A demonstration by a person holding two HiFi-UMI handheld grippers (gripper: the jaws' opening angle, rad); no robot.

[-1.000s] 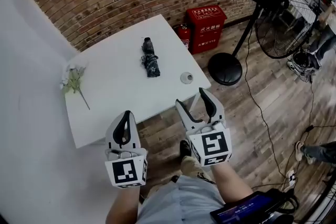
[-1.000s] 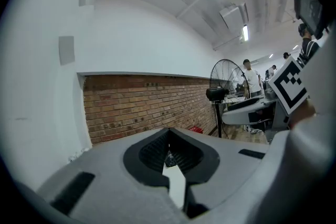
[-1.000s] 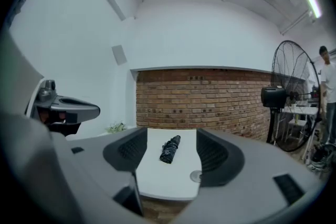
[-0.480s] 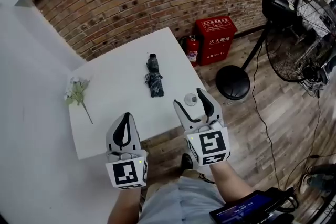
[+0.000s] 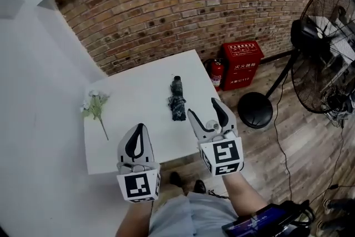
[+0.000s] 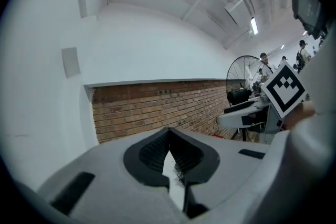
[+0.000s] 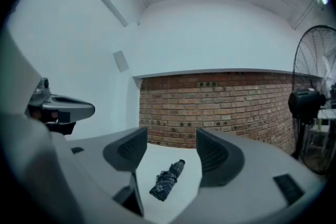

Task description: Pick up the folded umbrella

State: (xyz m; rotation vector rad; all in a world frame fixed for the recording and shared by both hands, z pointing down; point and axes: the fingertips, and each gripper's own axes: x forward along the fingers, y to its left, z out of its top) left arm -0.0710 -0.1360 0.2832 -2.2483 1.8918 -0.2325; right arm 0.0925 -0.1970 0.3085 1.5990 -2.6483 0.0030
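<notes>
A dark folded umbrella (image 5: 177,98) lies on the white table (image 5: 138,119), its handle toward the brick wall. My right gripper (image 5: 209,112) is open with nothing between its jaws, held level over the table's near right edge, short of the umbrella. In the right gripper view the umbrella (image 7: 168,181) shows between the two spread jaws, still well ahead. My left gripper (image 5: 137,137) is shut and empty, over the table's near edge to the left. In the left gripper view its jaws meet at the tips (image 6: 168,139).
A small flower sprig (image 5: 95,110) lies at the table's left side. A small round object (image 5: 211,122) shows on the table between the right jaws. A red fire box (image 5: 242,64) and extinguisher (image 5: 216,72) stand by the brick wall. A big standing fan (image 5: 324,58) is at the right.
Both grippers have moved forward toward the table, and the table and umbrella now sit nearer them. The right jaws stay spread, the left stay closed.
</notes>
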